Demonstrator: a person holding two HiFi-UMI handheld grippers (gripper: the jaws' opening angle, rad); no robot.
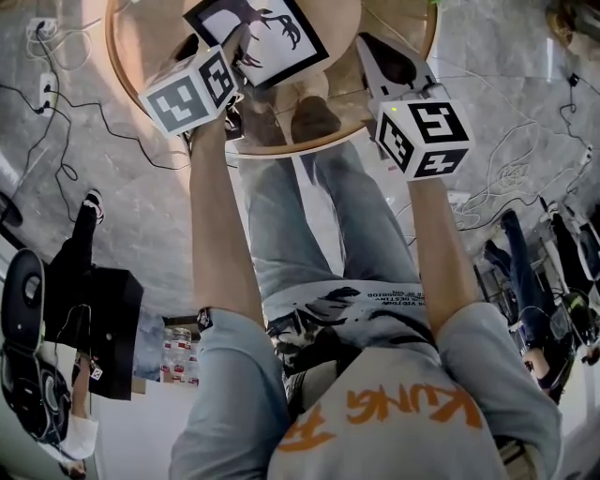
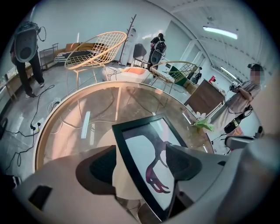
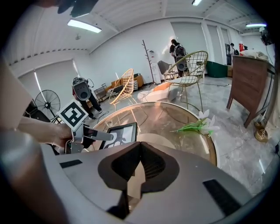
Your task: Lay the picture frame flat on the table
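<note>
The picture frame (image 1: 272,28), black-edged with a dark bird drawing on white, looks to lie face up on the round glass table (image 1: 309,145). My left gripper (image 1: 239,47) reaches over its near edge. In the left gripper view the frame (image 2: 144,144) runs between wide-apart jaws of the left gripper (image 2: 140,162), and neither pad presses on it. My right gripper (image 1: 375,47) hovers to the right of the frame, clear of it. In its own view the right gripper (image 3: 139,151) has its jaws together with nothing in them, and the frame (image 3: 121,133) and left gripper (image 3: 103,136) lie beyond.
A white flower with a green stem (image 3: 199,124) lies on the table's far right side. Wire chairs (image 2: 94,50) stand behind the table and a wooden cabinet (image 3: 249,83) to the right. Cables (image 1: 56,112) trail over the floor. People stand in the background.
</note>
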